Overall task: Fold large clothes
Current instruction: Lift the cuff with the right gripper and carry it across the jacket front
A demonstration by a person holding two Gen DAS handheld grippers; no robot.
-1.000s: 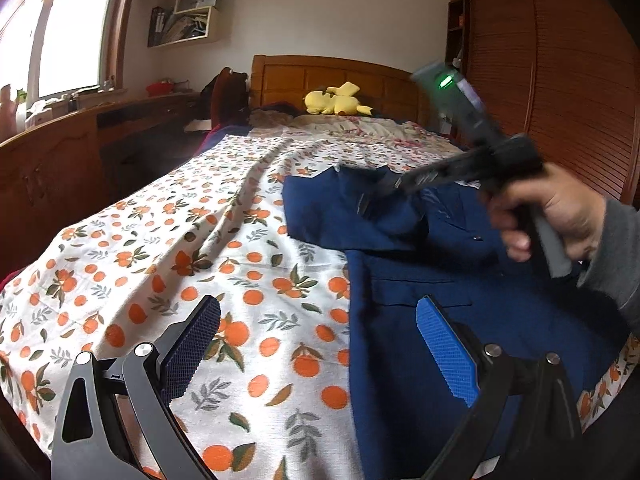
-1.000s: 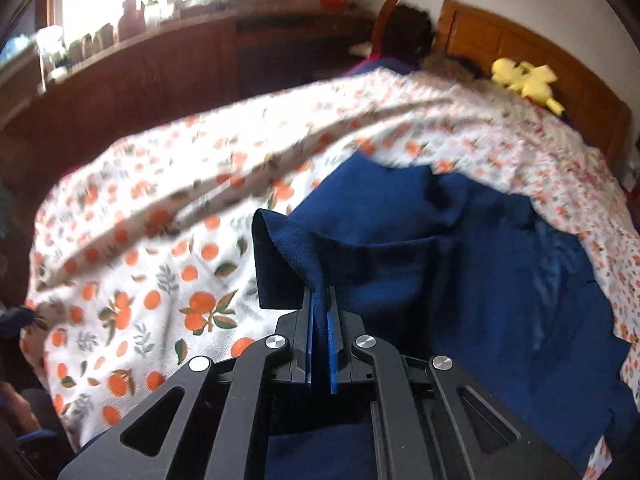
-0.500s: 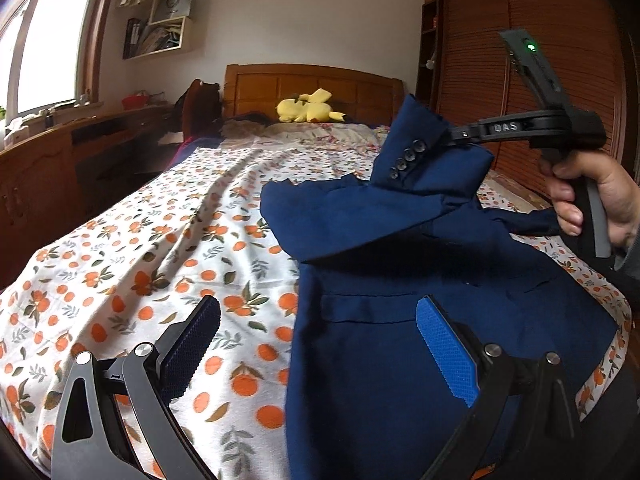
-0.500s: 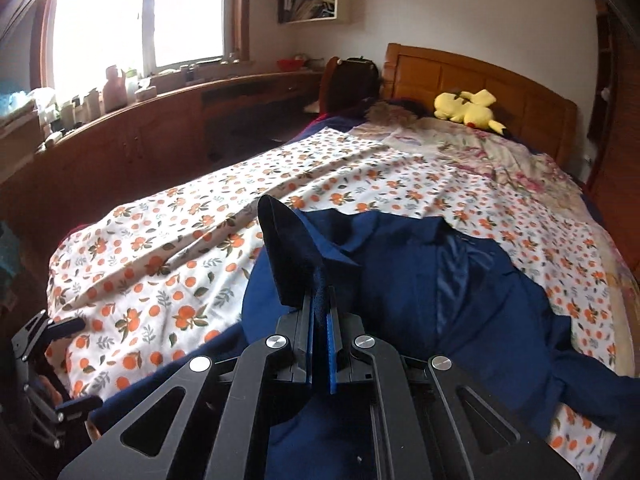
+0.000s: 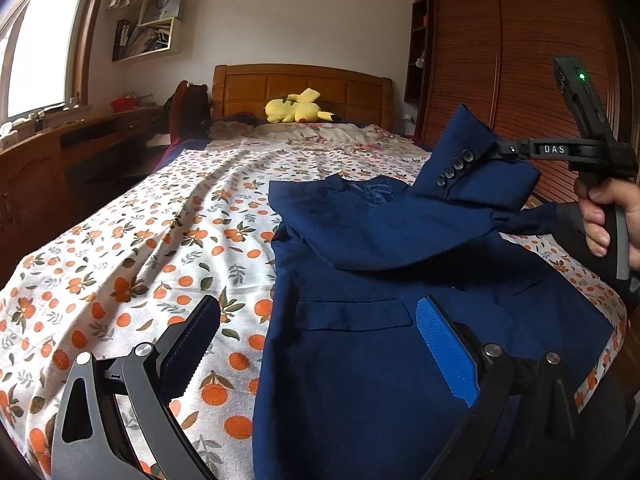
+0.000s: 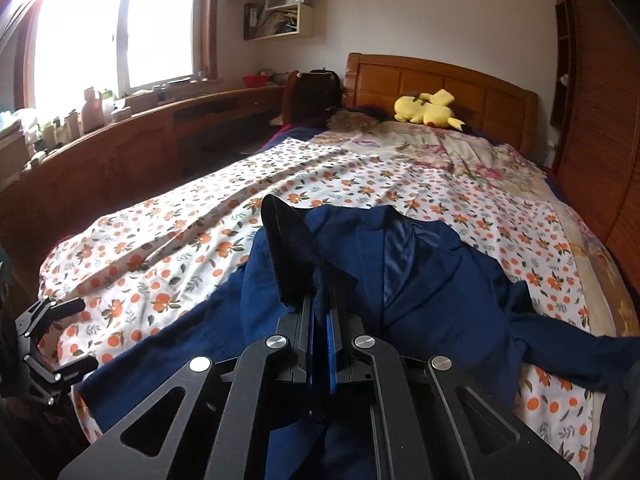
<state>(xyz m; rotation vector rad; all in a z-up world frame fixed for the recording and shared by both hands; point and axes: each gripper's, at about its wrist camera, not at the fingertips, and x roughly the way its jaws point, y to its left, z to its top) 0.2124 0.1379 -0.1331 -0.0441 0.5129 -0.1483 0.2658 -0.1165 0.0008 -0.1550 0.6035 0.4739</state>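
A navy blue suit jacket lies spread on the bed's orange-print sheet. My right gripper is shut on the jacket's sleeve cuff, the one with several dark buttons, and holds it lifted above the jacket's chest. In the right wrist view the cuff stands up out of the shut right gripper, and the jacket lies below with its lining showing at the collar. My left gripper hovers open over the jacket's near left edge, nothing between its fingers.
A yellow plush toy lies by the wooden headboard. A long wooden desk runs along the window on the left. A wooden wardrobe stands on the right. The other sleeve trails toward the bed's right edge.
My right gripper has carried the sleeve cuff up and to the right, across the jacket, drawing the sleeve over the chest. The left gripper has drifted a little and stays open.
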